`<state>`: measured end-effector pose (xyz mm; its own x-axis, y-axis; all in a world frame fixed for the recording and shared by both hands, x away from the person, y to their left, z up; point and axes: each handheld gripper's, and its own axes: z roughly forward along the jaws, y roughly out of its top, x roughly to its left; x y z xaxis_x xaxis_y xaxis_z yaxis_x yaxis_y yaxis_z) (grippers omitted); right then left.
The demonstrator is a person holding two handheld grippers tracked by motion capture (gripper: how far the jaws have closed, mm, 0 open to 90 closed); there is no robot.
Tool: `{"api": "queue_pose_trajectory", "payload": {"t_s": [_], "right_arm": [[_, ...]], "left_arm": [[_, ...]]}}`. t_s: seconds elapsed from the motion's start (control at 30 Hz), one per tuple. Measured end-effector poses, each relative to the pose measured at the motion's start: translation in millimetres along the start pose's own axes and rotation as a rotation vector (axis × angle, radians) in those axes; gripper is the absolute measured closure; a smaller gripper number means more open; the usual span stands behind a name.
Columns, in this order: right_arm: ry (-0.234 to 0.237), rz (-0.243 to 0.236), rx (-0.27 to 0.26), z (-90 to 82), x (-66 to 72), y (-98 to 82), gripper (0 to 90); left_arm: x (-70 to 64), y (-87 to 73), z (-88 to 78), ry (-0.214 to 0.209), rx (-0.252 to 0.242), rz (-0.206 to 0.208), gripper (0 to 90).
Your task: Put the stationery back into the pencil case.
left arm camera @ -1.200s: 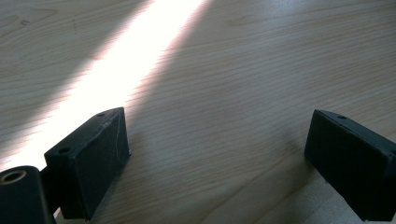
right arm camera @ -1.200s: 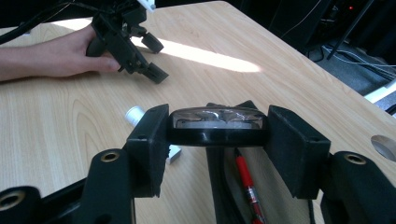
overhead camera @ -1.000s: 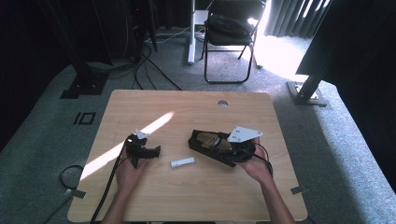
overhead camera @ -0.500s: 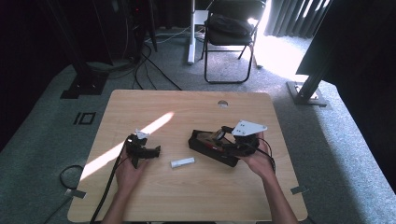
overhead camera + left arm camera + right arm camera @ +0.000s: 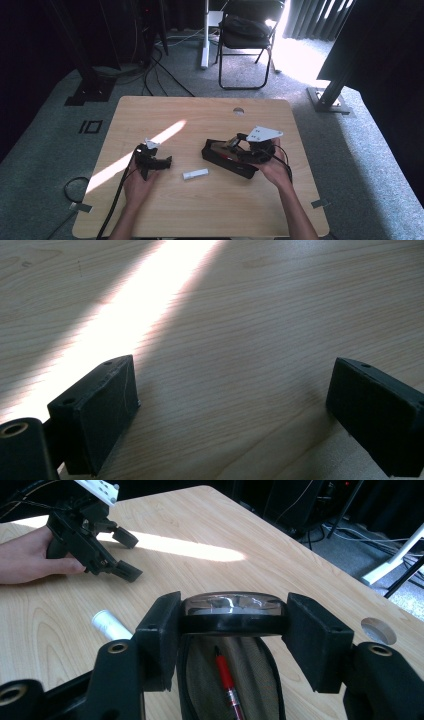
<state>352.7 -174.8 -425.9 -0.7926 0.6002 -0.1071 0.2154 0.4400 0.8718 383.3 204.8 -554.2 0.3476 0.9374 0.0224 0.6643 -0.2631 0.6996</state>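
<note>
A light wooden table [image 5: 165,210] carries the work, with a bright band of sunlight [image 5: 135,152] running slantwise across its left half and a round cable hole [image 5: 238,110] near the far edge. On the near left, the left hand [image 5: 136,182] rests on the wood holding the left gripper [image 5: 159,162]; its jaws stand wide apart over bare tabletop, with nothing between them. Just to its right, near the middle of the table, lies a small white cylinder [image 5: 195,174], apart from both grippers.

Right of centre sits the black case [image 5: 222,156], lying open; in the right gripper view a red pen [image 5: 226,676] lies on its grey lining. The right gripper [image 5: 232,617] is closed partway on the case's raised rim, a pad pressed against each side of it, and the right hand [image 5: 272,167] grips the tool from the near right.

Beyond the table the floor is grey carpet [image 5: 60,125] with black cables [image 5: 165,70] trailing over it. A black folding chair [image 5: 247,42] stands at the far side beside a white post [image 5: 205,30], with dark curtains [image 5: 310,20] behind and strong daylight falling on the floor at the far right.
</note>
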Motion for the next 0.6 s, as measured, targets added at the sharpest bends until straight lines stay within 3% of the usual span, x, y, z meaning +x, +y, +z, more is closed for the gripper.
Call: {"api": "queue_pose_trajectory", "payload": {"t_s": [0.6], "right_arm": [[0.008,0.034,0.028,22.8,-7.9,-7.1,41.3]], "left_arm": [[0.0,0.0,0.1,0.001,-0.001,0.000,6.5]]}}
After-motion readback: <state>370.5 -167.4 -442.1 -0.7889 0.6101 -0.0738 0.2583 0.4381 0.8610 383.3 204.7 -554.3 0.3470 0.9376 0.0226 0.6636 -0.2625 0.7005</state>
